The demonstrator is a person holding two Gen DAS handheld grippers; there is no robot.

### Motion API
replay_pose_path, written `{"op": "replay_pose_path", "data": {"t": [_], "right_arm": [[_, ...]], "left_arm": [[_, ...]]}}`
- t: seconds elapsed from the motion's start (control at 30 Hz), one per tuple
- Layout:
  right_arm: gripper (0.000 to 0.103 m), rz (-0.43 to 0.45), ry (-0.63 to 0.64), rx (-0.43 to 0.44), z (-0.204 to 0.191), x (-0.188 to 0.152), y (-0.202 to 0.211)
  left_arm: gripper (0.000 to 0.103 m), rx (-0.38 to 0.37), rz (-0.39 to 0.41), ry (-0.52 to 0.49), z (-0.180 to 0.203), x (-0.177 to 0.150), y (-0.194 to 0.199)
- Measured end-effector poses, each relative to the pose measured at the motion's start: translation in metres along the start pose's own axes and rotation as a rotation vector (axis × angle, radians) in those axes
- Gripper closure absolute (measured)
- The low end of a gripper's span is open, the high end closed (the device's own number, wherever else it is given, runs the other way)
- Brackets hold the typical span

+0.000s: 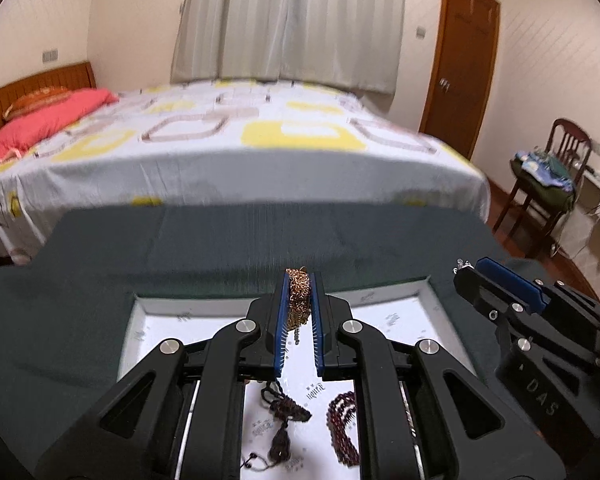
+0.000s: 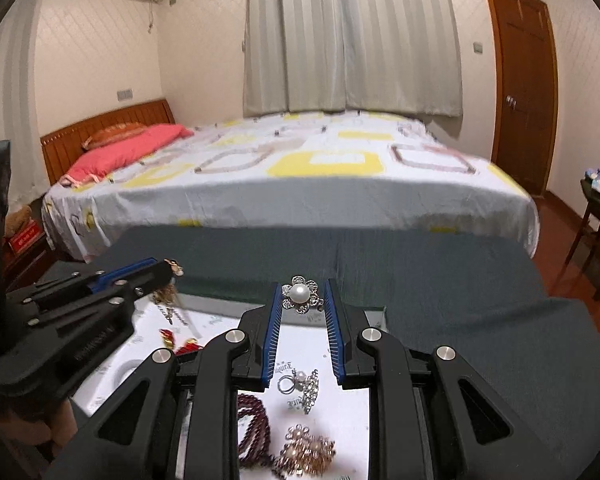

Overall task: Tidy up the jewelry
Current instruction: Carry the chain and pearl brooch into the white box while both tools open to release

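Note:
My left gripper (image 1: 300, 282) is shut on a bunched rose-gold chain (image 1: 299, 300), held above a white tray (image 1: 396, 294); the chain's end dangles down. My right gripper (image 2: 302, 294) is shut on a silver flower brooch with a pearl (image 2: 301, 294), held above the same tray (image 2: 216, 320). On the tray lie a dark red bead strand (image 1: 342, 420), a brown tasselled cord (image 1: 284, 412), a silver ring with crystals (image 2: 300, 386), a rose-gold cluster piece (image 2: 310, 448) and red ornaments (image 2: 180, 342).
The tray rests on a dark green cloth (image 1: 80, 320). Behind stands a bed (image 1: 220, 140) with a pink pillow (image 1: 44, 120). A wooden chair with clothes (image 1: 548, 176) and a brown door (image 1: 460, 64) are at the right.

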State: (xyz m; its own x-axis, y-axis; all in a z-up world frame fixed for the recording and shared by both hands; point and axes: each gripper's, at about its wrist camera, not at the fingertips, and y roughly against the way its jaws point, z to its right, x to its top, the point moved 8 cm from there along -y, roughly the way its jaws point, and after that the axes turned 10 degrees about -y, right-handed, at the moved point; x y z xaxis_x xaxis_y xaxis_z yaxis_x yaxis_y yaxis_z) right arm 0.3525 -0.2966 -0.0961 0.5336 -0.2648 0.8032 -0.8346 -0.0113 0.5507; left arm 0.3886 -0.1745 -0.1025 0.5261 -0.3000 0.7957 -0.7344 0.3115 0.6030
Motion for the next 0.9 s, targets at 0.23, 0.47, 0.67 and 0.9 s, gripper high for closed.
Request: {"op": "replay_pose_path", "data": {"t": [0.23, 0.47, 0.67, 0.9], "right_arm": [[0.081, -0.129, -0.020, -0.055, 0.015, -0.020, -0.048], [0.081, -0.214, -0.018, -0.083, 0.021, -0.034, -0.067], [0.081, -0.242, -0.024, -0.097, 0.026, -0.040, -0.075], [0.058, -0.240, -0.039, -0.100, 0.029, -0.040, -0.076]], "left_arm": [[0.092, 0.024, -0.136, -0.025, 0.002, -0.017, -0.056], [0.092, 0.025, -0.203, -0.030, 0.001, -0.026, -0.073], [0.092, 0.003, -0.255, -0.011, 0.002, -0.034, -0.086], [0.055, 0.041, -0.236, -0.027, 0.001, -0.034, -0.086]]}}
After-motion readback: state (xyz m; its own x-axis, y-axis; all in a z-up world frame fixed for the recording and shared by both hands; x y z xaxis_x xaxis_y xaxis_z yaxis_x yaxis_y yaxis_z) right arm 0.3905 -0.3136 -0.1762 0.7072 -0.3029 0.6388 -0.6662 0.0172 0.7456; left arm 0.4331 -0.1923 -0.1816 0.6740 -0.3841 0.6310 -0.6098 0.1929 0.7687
